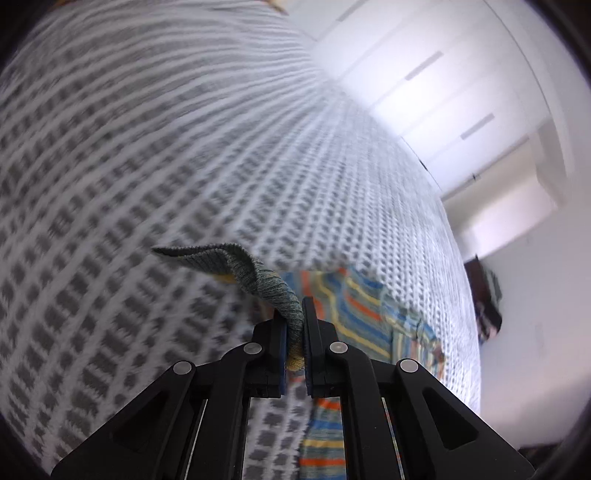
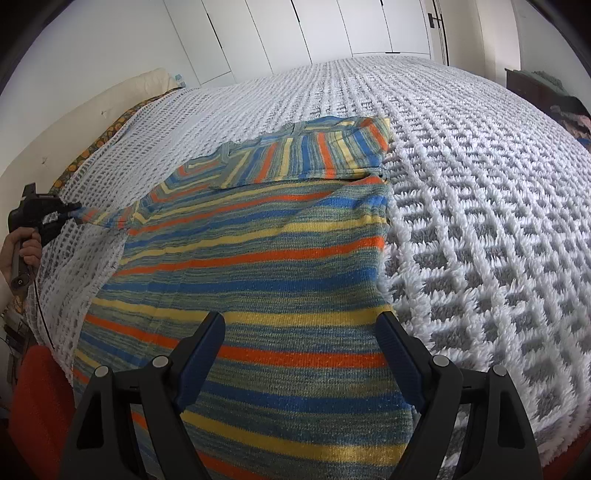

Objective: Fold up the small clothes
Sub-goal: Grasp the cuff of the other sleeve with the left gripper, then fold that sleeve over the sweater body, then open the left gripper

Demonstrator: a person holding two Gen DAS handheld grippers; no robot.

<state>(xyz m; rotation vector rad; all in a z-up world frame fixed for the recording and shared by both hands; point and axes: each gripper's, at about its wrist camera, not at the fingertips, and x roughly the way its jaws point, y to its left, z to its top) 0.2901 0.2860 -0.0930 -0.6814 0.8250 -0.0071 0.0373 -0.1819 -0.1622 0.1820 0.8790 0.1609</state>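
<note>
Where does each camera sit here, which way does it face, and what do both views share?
Left wrist: on the left tongs, looking along them over the bedspread; they are shut on a sleeve cuff.
Right wrist: on the open right tongs, facing down over the striped sweater; a hand holds the left tongs at far left.
Shared: sweater, bedspread, white closet doors.

You've got a bed under a grey-and-white waffle bedspread [image 2: 461,177], white wardrobe doors [image 2: 332,29] behind it, dark dresser [image 2: 535,88] far right

Left tongs [image 1: 295,325] clamped, seemingly raised; right tongs [image 2: 301,354] spread wide.
</note>
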